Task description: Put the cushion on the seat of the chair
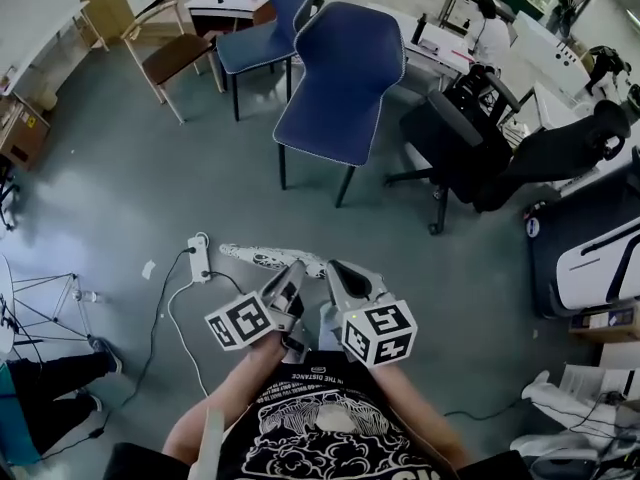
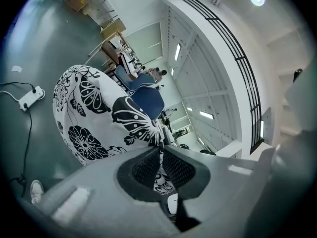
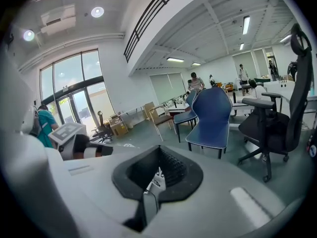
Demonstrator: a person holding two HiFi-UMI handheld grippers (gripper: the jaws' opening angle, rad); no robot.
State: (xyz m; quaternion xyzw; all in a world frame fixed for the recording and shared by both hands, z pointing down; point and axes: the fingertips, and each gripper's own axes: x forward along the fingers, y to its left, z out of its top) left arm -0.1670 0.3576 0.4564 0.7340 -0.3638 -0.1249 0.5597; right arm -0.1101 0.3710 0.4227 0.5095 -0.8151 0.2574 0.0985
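The cushion, white with black flowers and butterflies, hangs in front of me, edge-on in the head view. In the left gripper view the cushion fills the left of the picture. My left gripper is shut on its edge, and in the head view this gripper is at the cushion's near end. My right gripper is close beside it, and in its own view it pinches a small patterned corner of fabric. The blue chair stands ahead with its seat bare, also visible as the blue chair.
A second blue chair and a wooden chair stand behind the first. A black office chair is to its right. A power strip with cables lies on the floor at the left. A person's legs are at the far left.
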